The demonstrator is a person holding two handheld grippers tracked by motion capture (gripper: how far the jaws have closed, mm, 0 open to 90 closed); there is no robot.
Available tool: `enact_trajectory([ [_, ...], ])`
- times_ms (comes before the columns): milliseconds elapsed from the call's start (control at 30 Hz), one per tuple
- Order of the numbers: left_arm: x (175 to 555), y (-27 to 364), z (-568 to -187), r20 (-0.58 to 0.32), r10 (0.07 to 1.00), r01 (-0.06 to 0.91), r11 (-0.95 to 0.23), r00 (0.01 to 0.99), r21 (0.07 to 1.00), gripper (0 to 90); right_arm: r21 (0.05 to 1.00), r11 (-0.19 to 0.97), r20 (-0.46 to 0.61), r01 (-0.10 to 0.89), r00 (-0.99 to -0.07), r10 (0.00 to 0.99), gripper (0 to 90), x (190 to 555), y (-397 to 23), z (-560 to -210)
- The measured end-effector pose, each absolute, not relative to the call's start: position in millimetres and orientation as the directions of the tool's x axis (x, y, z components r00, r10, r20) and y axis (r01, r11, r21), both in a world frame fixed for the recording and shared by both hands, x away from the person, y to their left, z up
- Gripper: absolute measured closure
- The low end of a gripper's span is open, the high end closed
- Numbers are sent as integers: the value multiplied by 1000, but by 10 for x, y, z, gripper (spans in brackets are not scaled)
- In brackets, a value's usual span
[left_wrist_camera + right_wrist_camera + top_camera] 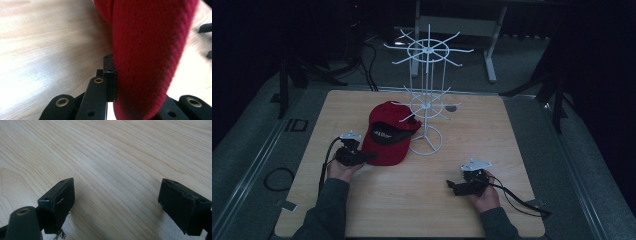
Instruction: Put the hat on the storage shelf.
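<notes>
A red cap (384, 135) with a black underside and white lettering lies on the wooden table (492, 130), just left of the white wire rack (427, 100). My left gripper (371, 156) reaches the cap's near brim from the left and is shut on it. In the left gripper view the red brim (147, 50) stands pinched between the jaws, with one black pad (110, 77) pressed against its left face; the other pad is hidden behind the fabric. My right gripper (453, 186) rests low at the table's front right, pointing left. Its jaws (130, 202) stand wide open over bare wood.
The rack's round base (426, 141) sits close to the cap's right side, and its hooked arms spread out at two levels above. A cable trails from each gripper toward the table's near edge. Beyond the table are dark floor and stand legs.
</notes>
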State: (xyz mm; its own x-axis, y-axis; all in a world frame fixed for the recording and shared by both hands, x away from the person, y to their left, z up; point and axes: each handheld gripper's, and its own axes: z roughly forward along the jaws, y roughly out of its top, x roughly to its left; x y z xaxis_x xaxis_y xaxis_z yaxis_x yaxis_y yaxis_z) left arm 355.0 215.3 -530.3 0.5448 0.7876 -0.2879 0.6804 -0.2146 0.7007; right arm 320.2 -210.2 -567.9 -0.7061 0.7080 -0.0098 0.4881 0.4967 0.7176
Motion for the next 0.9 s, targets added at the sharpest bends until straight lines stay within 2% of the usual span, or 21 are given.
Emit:
enact_trajectory([
  [200, 3509, 2203, -5329, -287, 806, 664, -168, 518, 728, 856, 717, 497, -10, 488, -706, 708, 136, 3202, -2102, -5679],
  [467, 3459, 2243, -5304, -250, 824, 636, -165, 509, 754, 856, 719, 497, -12, 485, -707, 707, 136, 3204, -2102, -5681],
  [900, 3401, 2368, -5246, -252, 850, 603, -93, 462, 792, 856, 719, 497, -12, 485, -707, 707, 136, 3204, -2102, -5681],
])
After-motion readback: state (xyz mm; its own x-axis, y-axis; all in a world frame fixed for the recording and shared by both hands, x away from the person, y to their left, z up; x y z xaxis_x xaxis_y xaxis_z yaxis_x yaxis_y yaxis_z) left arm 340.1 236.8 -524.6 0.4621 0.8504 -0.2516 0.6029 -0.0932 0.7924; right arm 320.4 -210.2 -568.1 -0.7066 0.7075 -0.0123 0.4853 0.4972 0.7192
